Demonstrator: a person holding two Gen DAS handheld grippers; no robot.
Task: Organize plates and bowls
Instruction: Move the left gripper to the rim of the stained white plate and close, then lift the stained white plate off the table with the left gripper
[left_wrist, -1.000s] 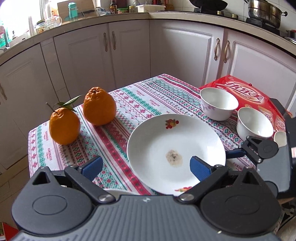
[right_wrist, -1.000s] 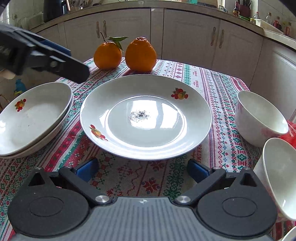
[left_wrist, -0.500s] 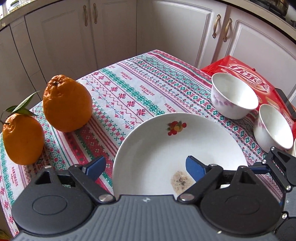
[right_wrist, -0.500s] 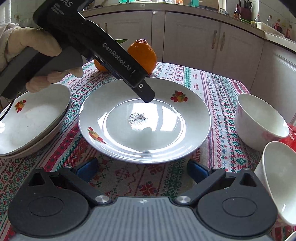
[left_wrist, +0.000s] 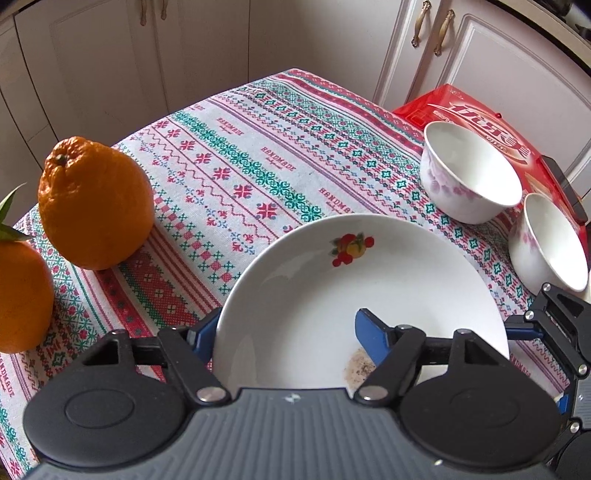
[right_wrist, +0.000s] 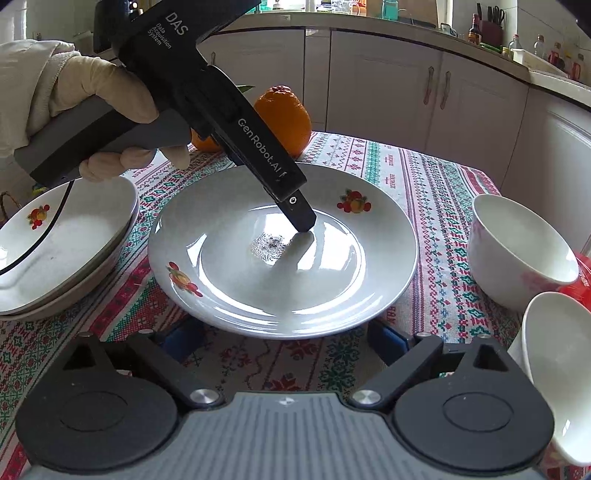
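Note:
A white plate with fruit prints and a dirty spot in its middle (left_wrist: 369, 280) (right_wrist: 288, 258) lies on the patterned tablecloth. My left gripper (left_wrist: 284, 332) is open and straddles the plate's near rim: one finger is outside under the rim, the other inside. In the right wrist view its inner fingertip (right_wrist: 301, 219) touches the plate's middle. My right gripper (right_wrist: 284, 339) is open and empty at the plate's near edge. Two stacked plates (right_wrist: 62, 251) lie at left. Two white bowls (right_wrist: 517, 251) (right_wrist: 557, 369) stand at right.
Two oranges (left_wrist: 94, 203) (left_wrist: 22, 295) sit at the far left of the table. A red packet (left_wrist: 480, 122) with a dark phone (left_wrist: 565, 188) lies behind the bowls. White kitchen cabinets (right_wrist: 388, 92) surround the table.
My left gripper has moved down and forward onto the plate; its fingers now straddle the rim. My right gripper has stayed almost still.

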